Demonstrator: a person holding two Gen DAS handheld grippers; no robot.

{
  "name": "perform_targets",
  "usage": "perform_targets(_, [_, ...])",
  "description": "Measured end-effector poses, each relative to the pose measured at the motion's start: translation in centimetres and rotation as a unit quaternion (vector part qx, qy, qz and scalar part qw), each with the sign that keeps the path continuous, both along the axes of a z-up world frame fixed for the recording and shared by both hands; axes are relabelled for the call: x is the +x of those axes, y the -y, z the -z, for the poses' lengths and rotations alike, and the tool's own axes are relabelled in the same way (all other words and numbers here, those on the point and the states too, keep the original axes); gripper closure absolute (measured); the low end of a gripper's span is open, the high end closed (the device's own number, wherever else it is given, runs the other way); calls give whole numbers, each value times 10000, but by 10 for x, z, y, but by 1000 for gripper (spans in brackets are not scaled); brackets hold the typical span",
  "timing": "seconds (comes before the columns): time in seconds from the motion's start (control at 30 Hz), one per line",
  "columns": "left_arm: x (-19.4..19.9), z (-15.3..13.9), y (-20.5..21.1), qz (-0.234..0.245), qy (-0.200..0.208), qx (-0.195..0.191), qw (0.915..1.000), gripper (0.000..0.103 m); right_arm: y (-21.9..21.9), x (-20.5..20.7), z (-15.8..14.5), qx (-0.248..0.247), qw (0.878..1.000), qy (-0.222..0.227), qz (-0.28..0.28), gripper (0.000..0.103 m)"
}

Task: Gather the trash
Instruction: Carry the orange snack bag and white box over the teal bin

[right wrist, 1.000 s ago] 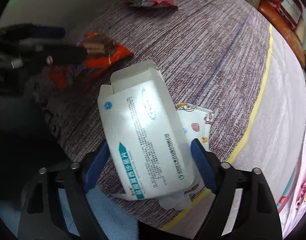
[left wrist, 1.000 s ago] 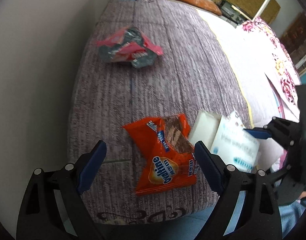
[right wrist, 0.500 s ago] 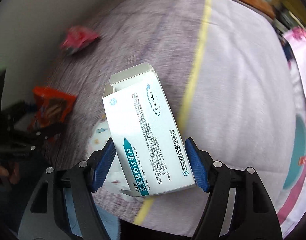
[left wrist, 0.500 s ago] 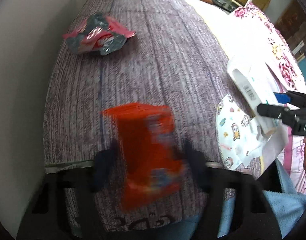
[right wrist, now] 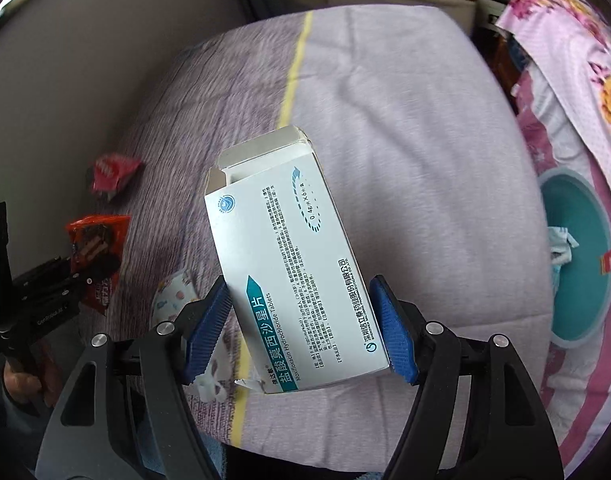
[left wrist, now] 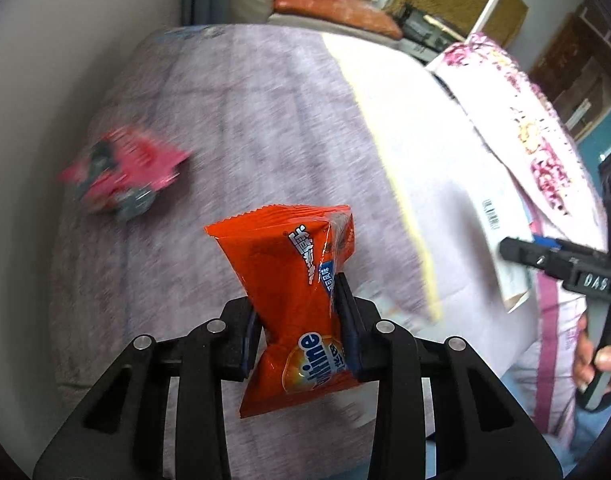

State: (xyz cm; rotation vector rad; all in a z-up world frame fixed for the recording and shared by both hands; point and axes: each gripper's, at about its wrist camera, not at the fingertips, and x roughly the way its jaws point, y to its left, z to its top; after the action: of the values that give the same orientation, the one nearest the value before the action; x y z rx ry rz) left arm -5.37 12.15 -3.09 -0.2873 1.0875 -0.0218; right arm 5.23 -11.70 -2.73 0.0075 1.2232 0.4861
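My left gripper [left wrist: 299, 312] has an orange snack packet [left wrist: 293, 264] squeezed at its waist between both pads, lifted off the purple bed cover [left wrist: 265, 100]; its jaws are still closing. The same packet [right wrist: 97, 248] shows at the left of the right wrist view. My right gripper [right wrist: 301, 300] is shut on a white medicine box [right wrist: 289, 264] with an open end flap, held above the bed. A crumpled pink and grey wrapper [left wrist: 121, 180] lies on the cover near the wall. A printed face mask [right wrist: 173, 296] lies at the bed's front edge.
A teal round bin [right wrist: 573, 208] with a crumpled tissue [right wrist: 561, 244] in it stands low at the right, beside a flowered pink sheet [right wrist: 577, 60]. A grey wall [left wrist: 45, 120] borders the bed on the left. Cushions and shelves fill the far end.
My left gripper has closed on the orange packet and lifted it off the cover. My right gripper has carried the white box to the right, away from the mask, rolling as it went.
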Motion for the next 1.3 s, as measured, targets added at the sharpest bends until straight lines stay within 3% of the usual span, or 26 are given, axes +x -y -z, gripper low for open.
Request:
perform_targets(0.2, [38,-13,59,490,138,-83,9987,68,38,2,-14,224,9988,186,397,36])
perform_targets(0.57, [97,-9,146,1236,60,76,9923,68,112,19,-23,440,9907,424,1220,36])
perform_targets(1.0, [140,-11,244,2002,42,223,9795,68,224,26,-29,613,9683,665,2329,36])
perform_targets(1.3, [160,-4,303,2421,-67,300,9698,68,280,34,-17,568,9573,635,2764,36])
